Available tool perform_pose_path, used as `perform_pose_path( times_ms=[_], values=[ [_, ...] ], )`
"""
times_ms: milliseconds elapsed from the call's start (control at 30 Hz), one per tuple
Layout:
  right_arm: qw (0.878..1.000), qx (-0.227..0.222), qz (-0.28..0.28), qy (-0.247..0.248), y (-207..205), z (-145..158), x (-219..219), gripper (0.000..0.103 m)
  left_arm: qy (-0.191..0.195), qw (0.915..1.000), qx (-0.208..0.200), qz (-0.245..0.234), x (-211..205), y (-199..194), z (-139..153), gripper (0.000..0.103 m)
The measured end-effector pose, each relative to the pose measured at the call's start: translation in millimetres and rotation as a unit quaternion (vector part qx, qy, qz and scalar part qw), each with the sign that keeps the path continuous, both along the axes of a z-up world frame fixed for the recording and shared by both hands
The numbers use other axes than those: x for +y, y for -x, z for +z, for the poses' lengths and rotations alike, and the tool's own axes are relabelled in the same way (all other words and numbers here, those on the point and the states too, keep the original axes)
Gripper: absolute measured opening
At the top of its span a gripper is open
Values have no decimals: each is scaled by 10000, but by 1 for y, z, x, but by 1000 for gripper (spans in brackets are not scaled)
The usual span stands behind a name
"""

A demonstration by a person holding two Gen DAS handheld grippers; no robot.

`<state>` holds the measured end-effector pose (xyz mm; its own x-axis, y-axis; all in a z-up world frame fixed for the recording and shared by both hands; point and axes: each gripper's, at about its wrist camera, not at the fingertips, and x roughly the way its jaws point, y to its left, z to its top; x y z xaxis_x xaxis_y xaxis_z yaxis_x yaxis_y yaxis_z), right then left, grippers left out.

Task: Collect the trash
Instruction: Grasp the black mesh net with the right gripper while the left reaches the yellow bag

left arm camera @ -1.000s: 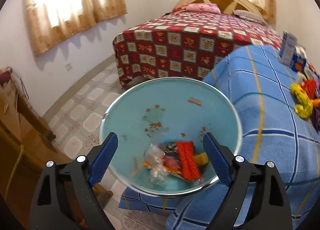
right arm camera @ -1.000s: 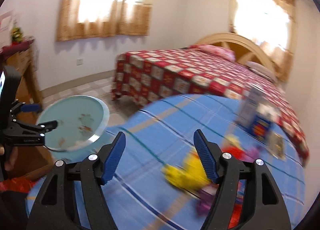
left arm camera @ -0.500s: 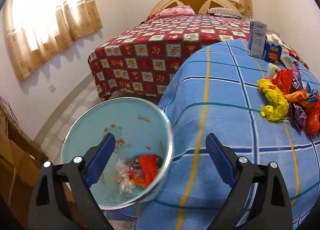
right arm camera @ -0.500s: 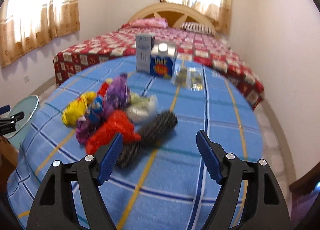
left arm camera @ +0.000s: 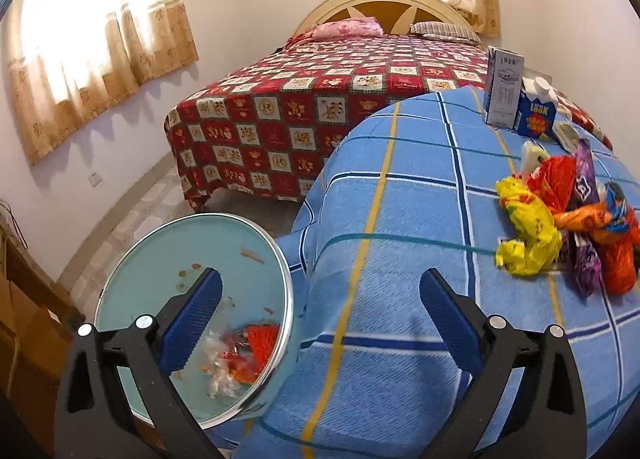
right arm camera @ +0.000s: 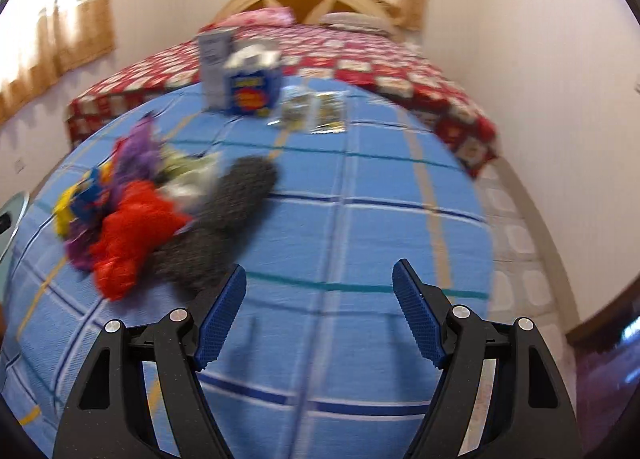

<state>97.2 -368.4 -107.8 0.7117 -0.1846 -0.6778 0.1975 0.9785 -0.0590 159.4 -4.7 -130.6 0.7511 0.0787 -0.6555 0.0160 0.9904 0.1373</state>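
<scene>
Left tool: jaws opening, spread wide, nothing between the ribbed blue pads. It hangs over the counter edge, beside the bin.

Bin: round, pale teal inside, shiny metal rim, sits off the counter's left side. Bottom holds crumpled clear film, something red and ridged, and orange scraps. Rust-coloured stains on the inner wall.

Counter: round top under a woven blue cloth with yellow, white, navy and teal check lines.

Trash pile: crinkled plastic wrappers on the cloth, well apart from the bin. Yellow one nearest the left tool, then red, orange and purple, touching each other. In the right wrist view the same pile is blurred, with a dark grey knobbly roll against it.

Right tool: jaws apart, empty, only bare cloth between the pads. The grey roll lies just beyond its left finger.

Far edge: tall white carton and a shorter blue one, side by side, upright. Bed with red patchwork cover behind.
</scene>
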Motion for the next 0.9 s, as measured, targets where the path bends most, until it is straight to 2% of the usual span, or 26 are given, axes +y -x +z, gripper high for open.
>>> perform_pose_path(
  times_ms=[100, 167, 267, 400, 467, 500, 533, 633, 900],
  values=[
    [9993, -228, 4, -292, 3, 7, -4, 74, 3, 10000, -24, -10, -10, -3, 2, 97],
    [9986, -247, 260, -385, -3, 7, 10, 72, 21, 10000, -19, -47, -20, -6, 3, 97],
    [9977, -104, 503, -445, -22, 0, 25, 62, 53, 9999, -36, -144, -34, -9, 7, 97],
    [9921, 332, 784, -916, -42, -18, 32, 37, 169, 9992, -71, -351, -49, -10, 14, 97],
    [9903, 330, 949, -964, -40, -17, 34, 32, 231, 9983, -107, -520, -58, -9, 18, 97],
    [9901, 315, 970, -963, -38, -16, 36, 23, 221, 9980, -121, -578, -61, -9, 19, 97],
    [9901, 265, 998, -949, -35, -13, 35, 21, 196, 9976, -130, -645, -67, -9, 20, 97],
    [9920, 21, 909, -872, -24, 1, 24, 19, 122, 9963, -82, -847, -85, -11, 19, 97],
    [9957, -351, 591, -627, -12, 10, 3, 19, 66, 9931, 284, -1138, -120, -24, 1, 94]
  ],
)
